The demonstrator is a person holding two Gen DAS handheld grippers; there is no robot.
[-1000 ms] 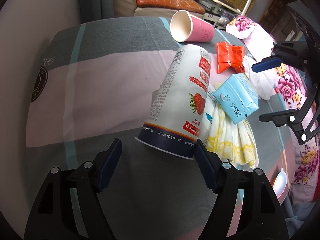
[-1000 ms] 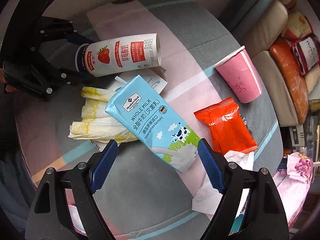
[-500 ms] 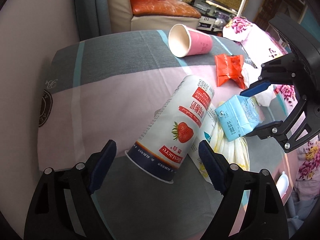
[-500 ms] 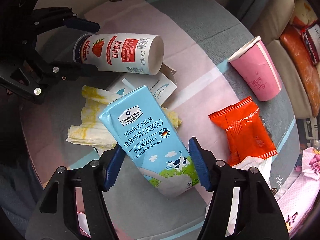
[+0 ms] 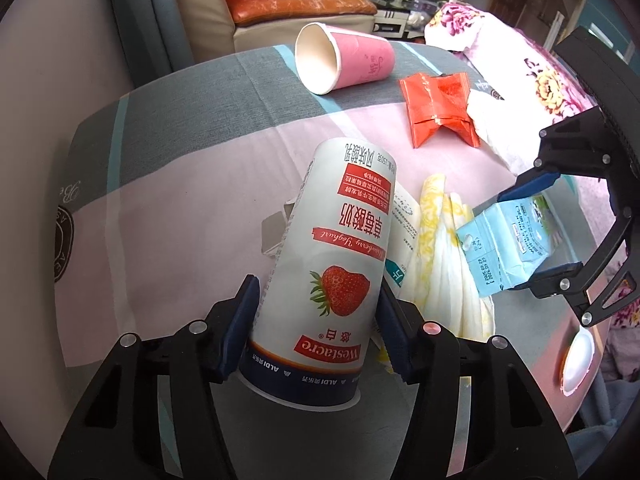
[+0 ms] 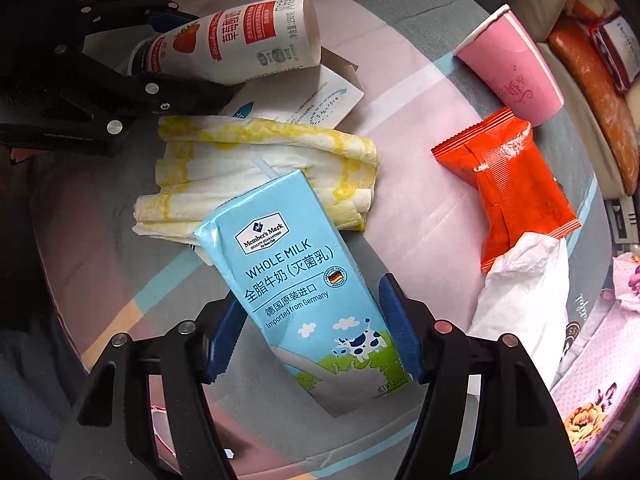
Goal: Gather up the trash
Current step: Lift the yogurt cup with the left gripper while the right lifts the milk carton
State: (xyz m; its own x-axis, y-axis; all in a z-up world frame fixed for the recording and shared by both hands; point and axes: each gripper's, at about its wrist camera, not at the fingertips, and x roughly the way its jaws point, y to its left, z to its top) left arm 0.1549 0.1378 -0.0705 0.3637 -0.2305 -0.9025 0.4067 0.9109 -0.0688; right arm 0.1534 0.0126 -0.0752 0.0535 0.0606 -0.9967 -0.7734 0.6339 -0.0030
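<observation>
- The left gripper (image 5: 316,320) has just been closing. Its two blue pads now press on both sides of the strawberry yoghurt cup (image 5: 332,276), near the cup's wide bottom end.
- The yoghurt cup lies on its side on the bed cover (image 5: 180,184), out in the pink stripe and away from the edges.
- The right gripper (image 6: 310,336) points down over the blue milk carton (image 6: 304,292). Its jaws have opened a tiny bit. The carton sits between the two pads, and the pads look like they touch its sides.
- The milk carton lies partly on top of a folded yellow and white cloth (image 6: 264,164).
- A flat white paper box (image 6: 304,100) lies between the cloth and the yoghurt cup.
- A pink paper cup (image 5: 344,62) lies on its side in the grey stripe, close to the far edge of the bed cover.
- An orange snack packet (image 6: 508,184) lies just beside the pink cup. A crumpled white tissue (image 6: 524,288) touches the packet's other end.
</observation>
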